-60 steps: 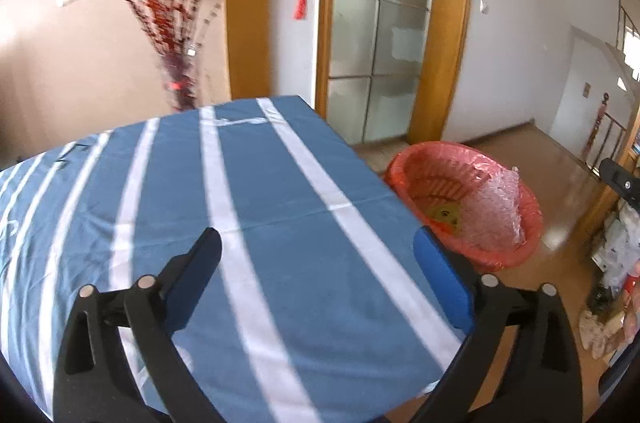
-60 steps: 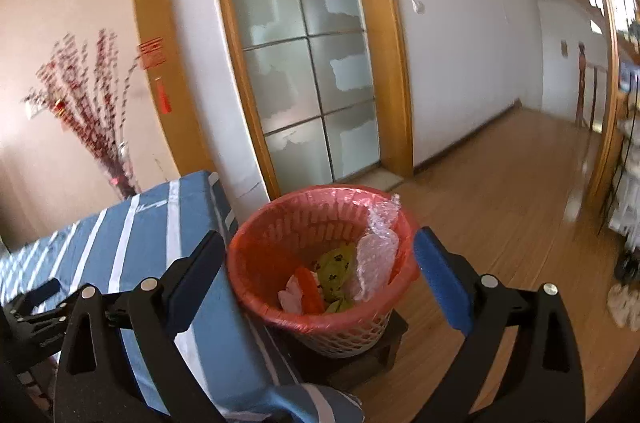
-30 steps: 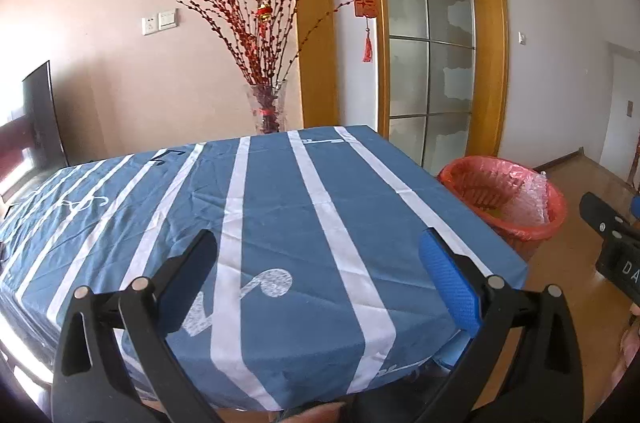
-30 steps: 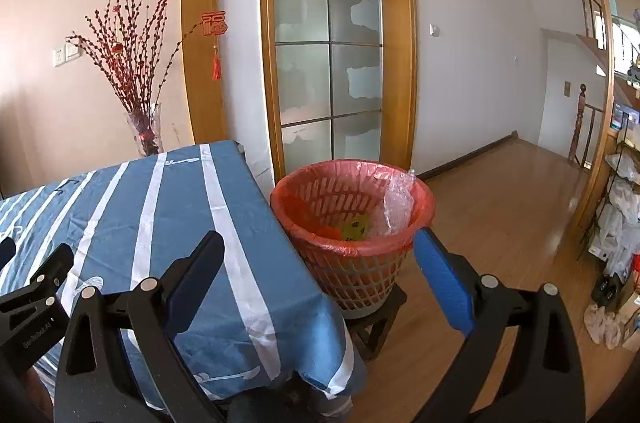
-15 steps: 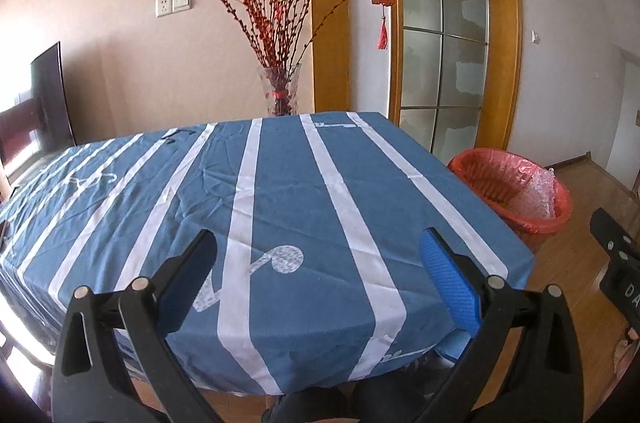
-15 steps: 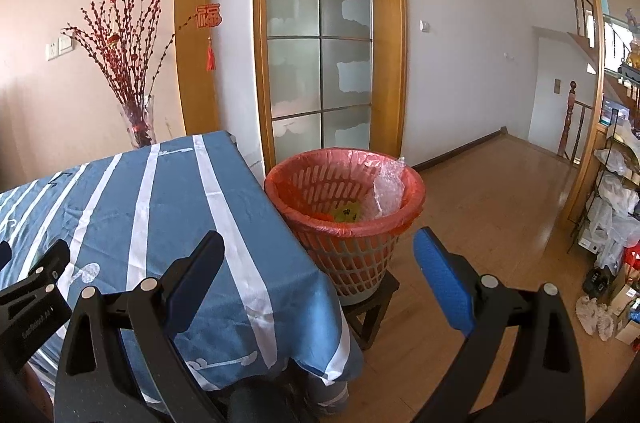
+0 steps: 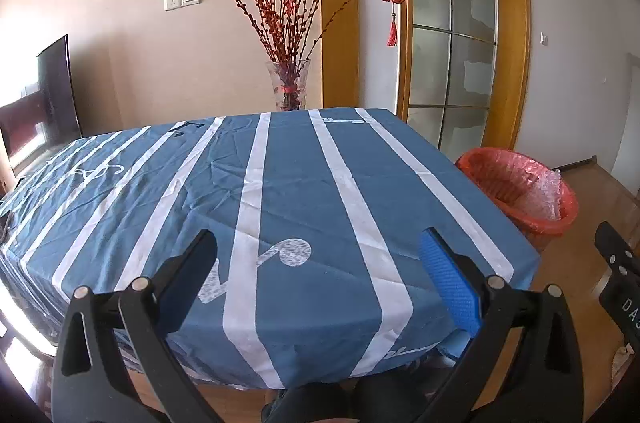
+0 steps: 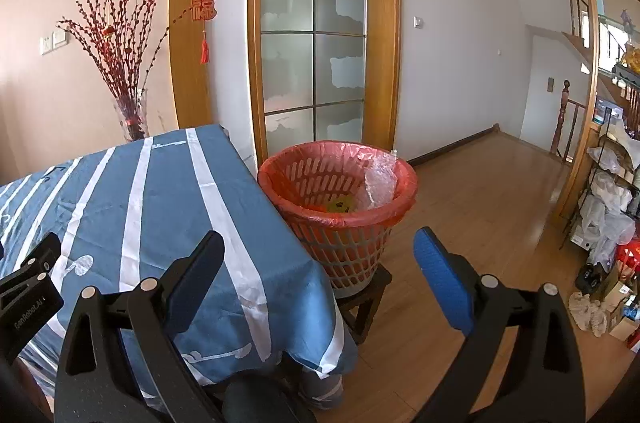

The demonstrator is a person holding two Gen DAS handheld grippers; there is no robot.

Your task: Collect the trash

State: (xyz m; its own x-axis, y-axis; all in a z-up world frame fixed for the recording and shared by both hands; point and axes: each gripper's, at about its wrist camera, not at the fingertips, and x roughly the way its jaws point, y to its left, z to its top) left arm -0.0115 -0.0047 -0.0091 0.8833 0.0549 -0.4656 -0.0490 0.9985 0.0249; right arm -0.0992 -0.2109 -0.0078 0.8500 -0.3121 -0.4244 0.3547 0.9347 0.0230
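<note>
A basket lined with a red bag (image 8: 338,183) stands on a small dark stool just off the table's right edge. It holds crumpled clear plastic (image 8: 378,183) and a yellow-green wrapper (image 8: 340,205). It also shows in the left wrist view (image 7: 516,191). My left gripper (image 7: 318,263) is open and empty, held back above the near edge of the blue striped tablecloth (image 7: 280,191). My right gripper (image 8: 318,263) is open and empty, in front of and below the basket. No trash shows on the cloth.
A glass vase of red branches (image 7: 288,91) stands behind the table's far edge. A frosted glass door (image 8: 312,55) is behind the basket. Wooden floor (image 8: 480,207) stretches right toward shelves with bags (image 8: 608,207). A dark screen (image 7: 54,87) stands at left.
Both grippers have pulled back and away from the table and basket. More of the tablecloth and floor shows now. Both stayed open and empty.
</note>
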